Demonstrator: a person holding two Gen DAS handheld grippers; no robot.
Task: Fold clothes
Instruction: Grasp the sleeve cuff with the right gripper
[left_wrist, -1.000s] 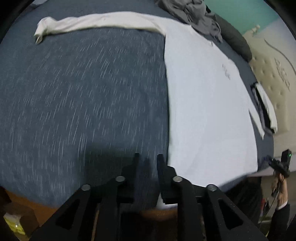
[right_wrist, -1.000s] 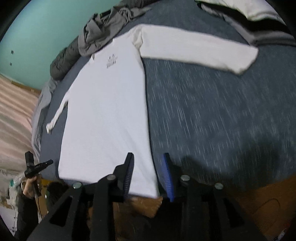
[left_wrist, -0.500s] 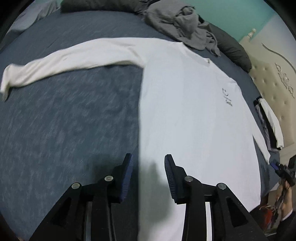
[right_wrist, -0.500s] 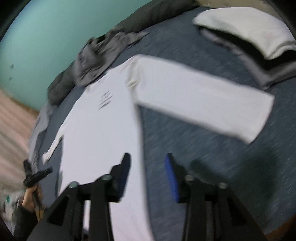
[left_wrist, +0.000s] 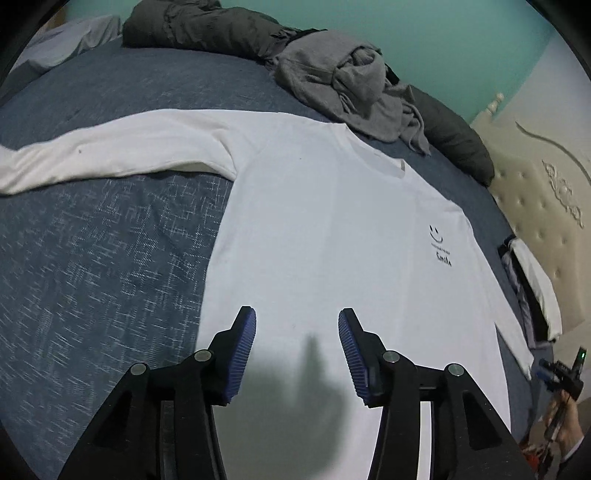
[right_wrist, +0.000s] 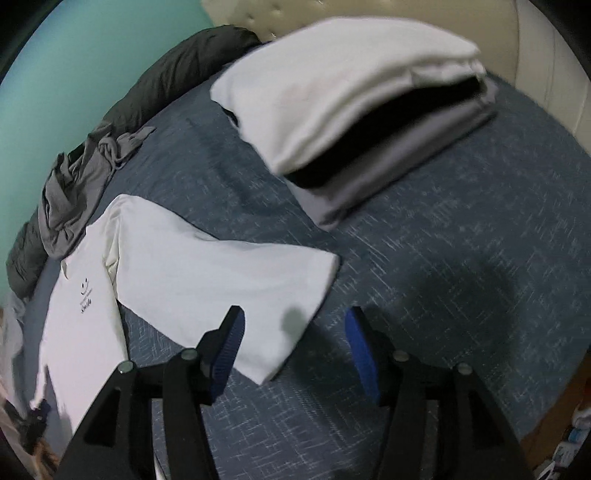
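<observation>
Clearly the white long-sleeve shirt (left_wrist: 325, 229) lies flat on the bed (right_wrist: 461, 295), its right sleeve (right_wrist: 221, 280) running lengthwise toward the spread, empty right hand-held gripper (right_wrist: 295, 343), cuff nearest, while the left hand-held gripper (left_wrist: 297, 345), also spread, hovers over the torso.

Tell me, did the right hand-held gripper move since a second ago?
Yes. The right hand-held gripper went forward from the shirt's bottom hem toward the folded pile. It now hovers open over the white shirt's sleeve cuff.
</observation>
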